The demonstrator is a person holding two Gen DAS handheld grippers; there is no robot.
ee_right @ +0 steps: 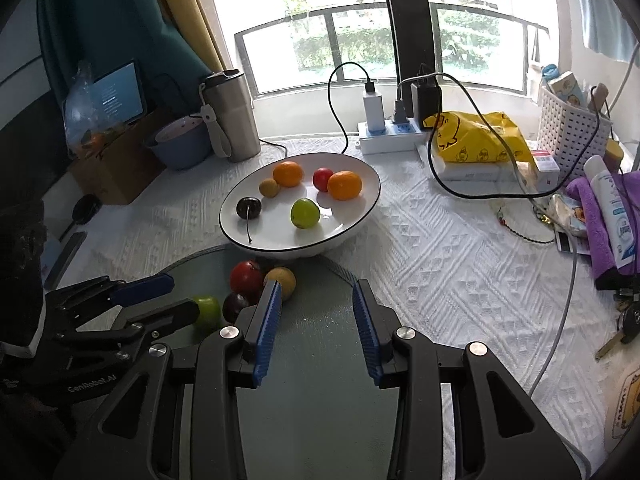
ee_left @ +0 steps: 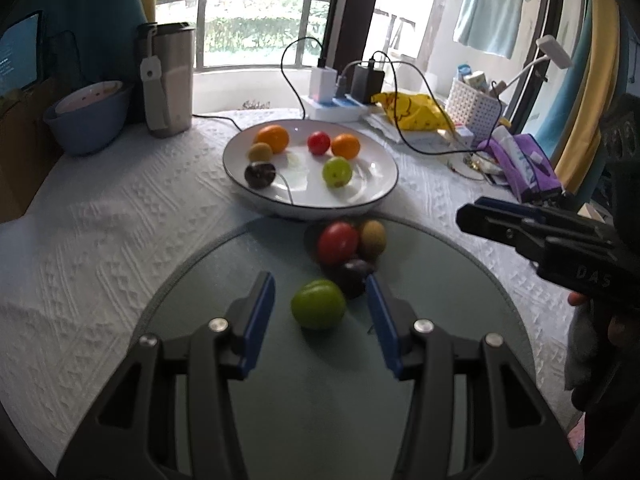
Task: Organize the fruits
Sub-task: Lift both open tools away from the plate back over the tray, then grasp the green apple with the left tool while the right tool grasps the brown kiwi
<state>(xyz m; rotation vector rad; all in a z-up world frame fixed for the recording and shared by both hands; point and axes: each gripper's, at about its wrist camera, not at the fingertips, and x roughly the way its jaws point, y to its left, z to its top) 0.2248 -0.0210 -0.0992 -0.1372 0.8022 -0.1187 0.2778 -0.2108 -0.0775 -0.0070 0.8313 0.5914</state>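
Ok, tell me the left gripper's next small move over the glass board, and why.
Probably ease the left gripper forward and down, then close on the green fruit. The fruit sits between the open jaws, untouched, on the glass board, while similar fruits already lie in the white plate.

left gripper (ee_left: 320,304) jaws apart | green fruit (ee_left: 318,304) between, untouched | glass mat (ee_left: 320,400)
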